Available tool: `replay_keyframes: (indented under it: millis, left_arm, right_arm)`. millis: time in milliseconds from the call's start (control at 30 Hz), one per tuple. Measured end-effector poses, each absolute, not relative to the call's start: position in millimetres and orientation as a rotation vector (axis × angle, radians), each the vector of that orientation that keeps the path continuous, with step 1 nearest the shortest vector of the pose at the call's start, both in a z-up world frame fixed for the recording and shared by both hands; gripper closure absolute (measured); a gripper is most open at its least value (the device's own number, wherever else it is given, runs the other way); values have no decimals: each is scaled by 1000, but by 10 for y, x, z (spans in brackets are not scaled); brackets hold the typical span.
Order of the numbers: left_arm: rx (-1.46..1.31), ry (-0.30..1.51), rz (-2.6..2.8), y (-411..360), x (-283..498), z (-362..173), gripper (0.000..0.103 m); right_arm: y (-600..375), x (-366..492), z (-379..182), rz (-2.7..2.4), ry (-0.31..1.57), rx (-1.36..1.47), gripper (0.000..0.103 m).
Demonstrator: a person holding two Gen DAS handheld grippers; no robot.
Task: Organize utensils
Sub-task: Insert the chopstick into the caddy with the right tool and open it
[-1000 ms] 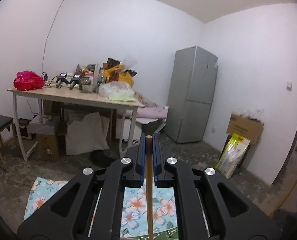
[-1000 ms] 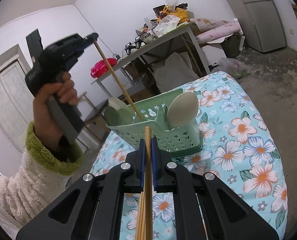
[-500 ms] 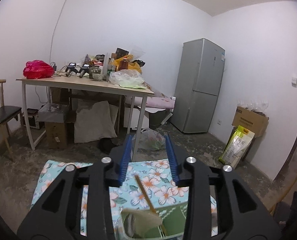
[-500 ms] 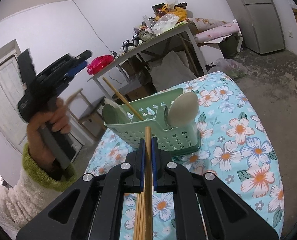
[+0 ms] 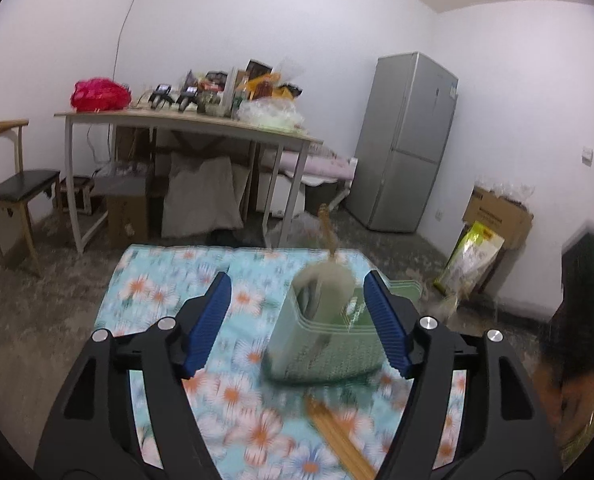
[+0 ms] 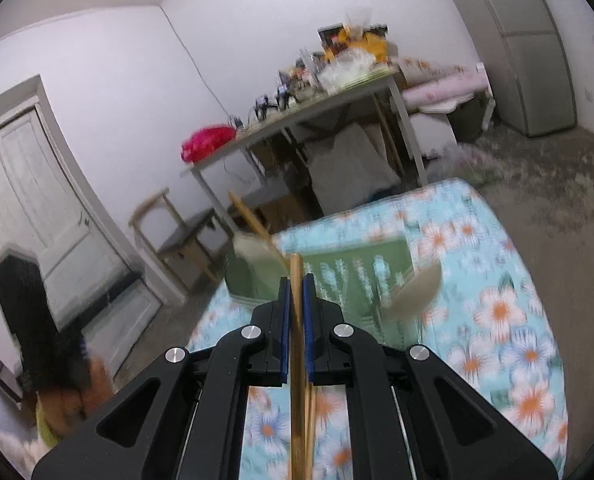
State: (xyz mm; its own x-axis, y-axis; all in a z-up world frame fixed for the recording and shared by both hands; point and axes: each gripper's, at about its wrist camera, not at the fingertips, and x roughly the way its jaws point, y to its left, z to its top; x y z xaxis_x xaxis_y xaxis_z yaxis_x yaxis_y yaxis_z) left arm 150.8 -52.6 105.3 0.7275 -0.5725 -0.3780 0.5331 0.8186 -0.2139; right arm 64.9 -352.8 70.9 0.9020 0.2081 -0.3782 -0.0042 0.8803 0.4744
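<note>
A green plastic utensil basket stands on the floral tablecloth. A wooden chopstick leans out of it beside a pale spoon. My left gripper is open and empty, low over the cloth in front of the basket. More chopsticks lie on the cloth near it. In the right wrist view my right gripper is shut on a wooden chopstick, pointed at the basket, where the leaning chopstick and a pale spoon show. The view is blurred by motion.
A cluttered table with a red bag stands behind, a chair to its left and a grey fridge to its right. A cardboard box and a yellow bag sit by the right wall. A white door is at left.
My left gripper opened and let go of its chopstick, which now stands in the basket. It then dropped low over the cloth. My right gripper kept its chopstick and swung slightly.
</note>
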Motion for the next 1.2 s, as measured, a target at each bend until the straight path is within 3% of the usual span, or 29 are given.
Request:
replay_keyframes:
  millis: [200, 600, 933, 1200]
  left_arm:
    - [-113, 544, -577, -281, 1391, 701, 38]
    - [-170, 558, -506, 46, 1417, 614, 38]
    - [-181, 567, -459, 186, 1480, 574, 38]
    - [-193, 570, -439, 246, 1532, 553, 38]
  right_arm:
    - [-3647, 979, 1074, 94, 281, 518, 97]
    - [-3944, 1511, 1493, 14, 59, 624, 97]
    - [-3957, 1863, 1328, -124, -24, 608, 97]
    - [-3941, 2068, 1131, -184, 19, 564, 96]
